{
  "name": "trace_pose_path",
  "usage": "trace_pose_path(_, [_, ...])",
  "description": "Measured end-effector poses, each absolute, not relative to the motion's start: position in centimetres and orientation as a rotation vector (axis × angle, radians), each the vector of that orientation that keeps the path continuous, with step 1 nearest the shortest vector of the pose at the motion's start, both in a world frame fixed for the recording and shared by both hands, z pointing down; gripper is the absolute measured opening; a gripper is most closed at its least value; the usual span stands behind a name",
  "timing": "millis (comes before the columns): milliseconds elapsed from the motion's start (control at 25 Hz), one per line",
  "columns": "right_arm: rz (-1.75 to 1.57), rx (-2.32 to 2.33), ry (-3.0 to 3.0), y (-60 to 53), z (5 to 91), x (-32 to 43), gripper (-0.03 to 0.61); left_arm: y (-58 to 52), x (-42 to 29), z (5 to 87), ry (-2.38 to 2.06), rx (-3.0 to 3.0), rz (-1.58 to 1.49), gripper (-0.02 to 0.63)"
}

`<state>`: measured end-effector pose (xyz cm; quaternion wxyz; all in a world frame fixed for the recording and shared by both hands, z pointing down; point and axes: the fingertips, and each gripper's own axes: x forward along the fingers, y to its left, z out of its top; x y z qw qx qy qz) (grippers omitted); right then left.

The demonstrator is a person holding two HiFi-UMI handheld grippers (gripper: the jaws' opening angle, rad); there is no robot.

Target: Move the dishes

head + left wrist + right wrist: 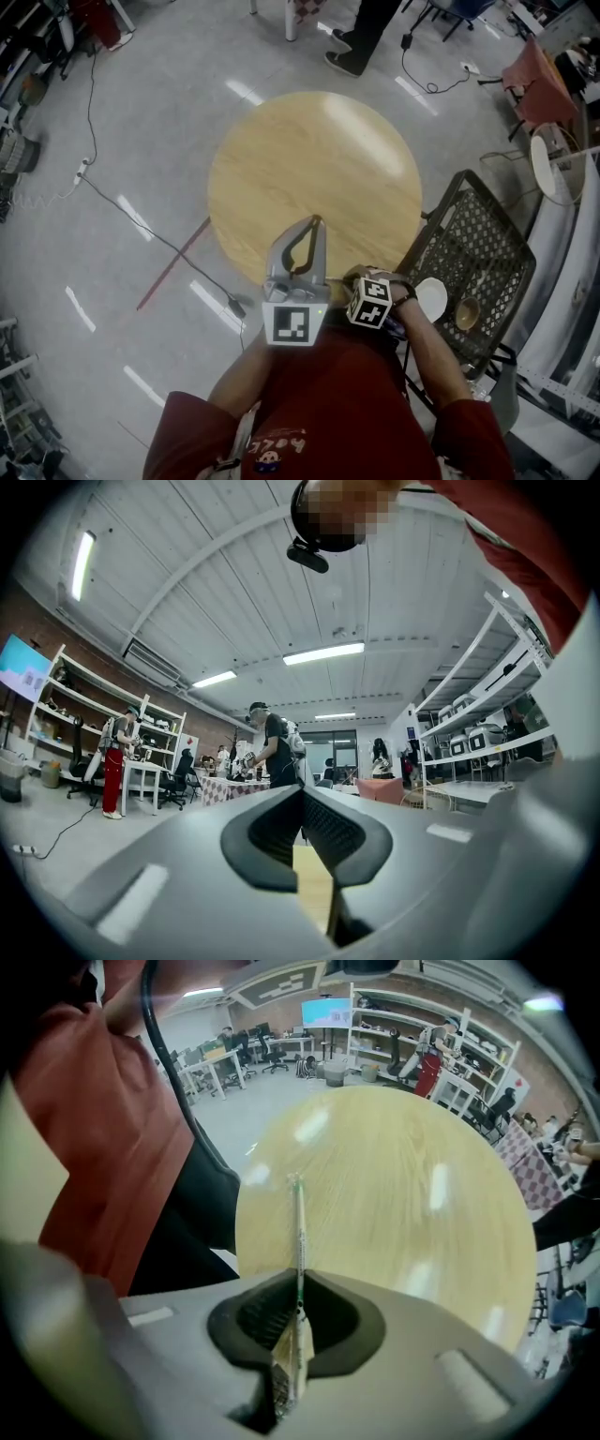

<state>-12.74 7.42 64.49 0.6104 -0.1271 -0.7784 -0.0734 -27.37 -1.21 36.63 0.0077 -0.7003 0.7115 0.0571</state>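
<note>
The right gripper (298, 1274) is clamped on a thin white dish (298, 1232) with a green-marked rim, seen edge-on. Its long axis runs straight out from the jaws, and its tip lies by the round wooden table's (403, 1204) edge. The left gripper (302, 789), closed and empty, points over that table.

Our L gripper (315, 222) is held out fwd in front of torso, roughly level. Jaws fully together, nothing between them; left gripper view shows the tips meeting. L marker cube (290, 323) faces up at us in head view. L forearm (242, 375) runs from the lower frame up to it.

Our R gripper (298, 1281) sits just right of the L one, pointing steeply down. From above we mostly see the R marker cube (370, 302). Jaws nearly together, pads clamped on a thin flat piece (299, 1232), edge-on, sticking out past the tips. R hand (398, 292) is on the grip. R forearm (433, 349) is bent, angled in from lower right.
</note>
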Motion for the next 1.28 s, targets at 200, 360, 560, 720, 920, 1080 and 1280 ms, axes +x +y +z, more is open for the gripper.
trace_pose_path(200, [-0.153,-0.290,-1.790,7.4,64.7,-12.7,0.021,-1.6,-26.8,36.6,2.173,-2.208,0.110,0.006])
trace_pose_path(360, [-0.144,-0.297,-1.786,7.4,64.7,-12.8,0.021,-1.9,-26.5,36.4,2.194,-2.212,0.175,0.006])
trace_pose_path(560, [-0.107,-0.309,-1.793,7.6,64.4,-13.0,0.020,-2.1,-25.8,36.5,2.133,-2.226,0.082,0.006])
trace_pose_path(720, [-0.085,-0.283,-1.811,7.0,63.6,-12.9,0.020,-2.5,-25.2,35.9,2.128,-2.243,0.118,0.006])
trace_pose_path(920, [-0.061,-0.210,-1.844,4.9,62.1,-12.0,0.020,-3.4,-23.4,35.0,2.086,-2.279,0.153,0.006])
trace_pose_path(1080, [-0.044,-0.140,-1.871,3.5,61.0,-11.0,0.020,-4.0,-21.3,35.2,1.997,-2.342,0.067,0.006])
trace_pose_path(1280, [-0.018,-0.059,-1.899,2.4,59.9,-9.5,0.020,-4.7,-19.2,34.6,1.969,-2.379,0.136,0.006])
